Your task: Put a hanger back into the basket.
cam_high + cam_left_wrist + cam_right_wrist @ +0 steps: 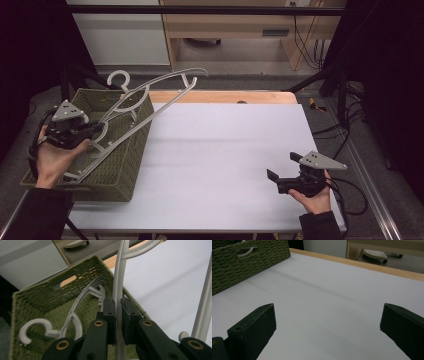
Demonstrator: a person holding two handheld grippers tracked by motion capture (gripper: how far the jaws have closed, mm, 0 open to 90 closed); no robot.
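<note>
A hanger is being lifted out of the basket. The left hand-held gripper is clamped on one thin bar of that hanger; in the left gripper view the pads are seen pressed against the bar from both sides, with no gap left. From the grip the hanger slopes up and away, its far arm reaching out past the basket's rim and over the tabletop, while its near end is still down inside the basket. A second hanger lies on the basket floor, just below and to the left of the jaws as that view shows it.

The right hand-held gripper is held low over the tabletop, well apart from the basket, with its jaws spread wide and nothing between them.

The step in hand is judged to be the withdrawal of the hanger, perhaps halfway done. For the next move, the near end must be raised clear of the rim without snagging the hanger beneath, and then carried over the tabletop, where the waiting right hand-held gripper could steady the free arm.
</note>
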